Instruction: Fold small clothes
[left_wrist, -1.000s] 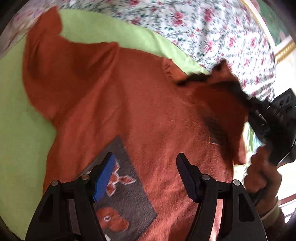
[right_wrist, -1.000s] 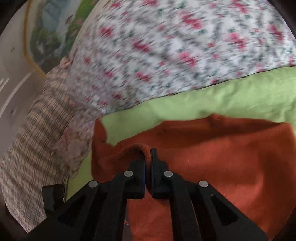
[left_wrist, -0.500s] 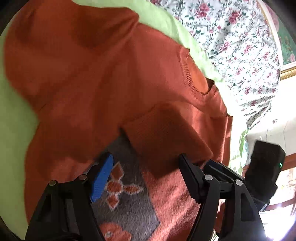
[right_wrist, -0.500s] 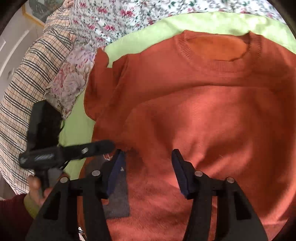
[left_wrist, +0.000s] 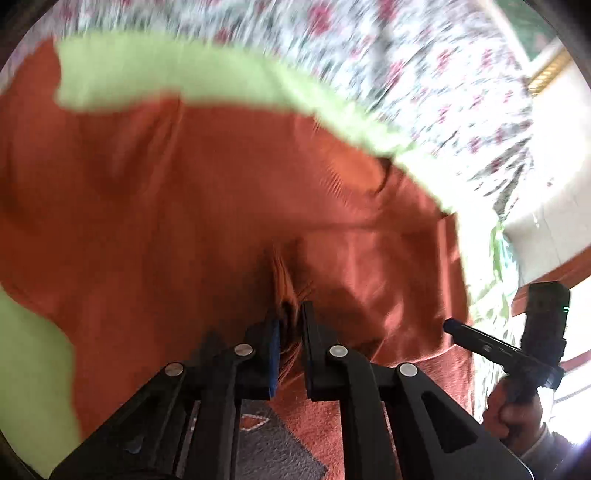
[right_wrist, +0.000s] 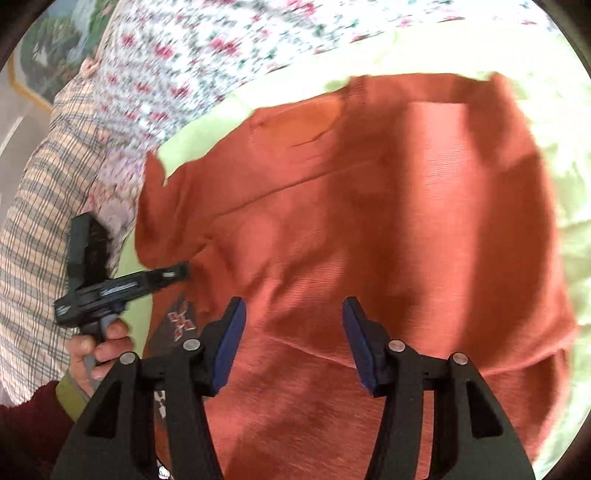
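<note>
A rust-orange knit sweater (left_wrist: 184, 206) with a grey patterned patch (left_wrist: 273, 446) lies spread on a green sheet (left_wrist: 155, 70). My left gripper (left_wrist: 290, 317) is shut on a pinched-up ridge of sweater fabric just above the patch. In the right wrist view that left gripper (right_wrist: 183, 271) touches the sweater's (right_wrist: 406, 221) left side near the patch (right_wrist: 177, 325). One sleeve lies folded across the chest. My right gripper (right_wrist: 293, 325) hovers open over the folded cloth with nothing pressed between its pads. The left wrist view shows the right gripper (left_wrist: 450, 326) at the sweater's right edge.
A floral cover (right_wrist: 184, 55) lies beyond the green sheet (right_wrist: 561, 147), with plaid fabric (right_wrist: 33, 221) at the left. A framed picture (right_wrist: 44, 55) hangs on the wall behind. A hand (right_wrist: 99, 347) grips the left tool's handle.
The right gripper let go of the sleeve, which now lies folded over the chest, and stands open lower down. The left gripper moved forward and shut on a ridge of the sweater.
</note>
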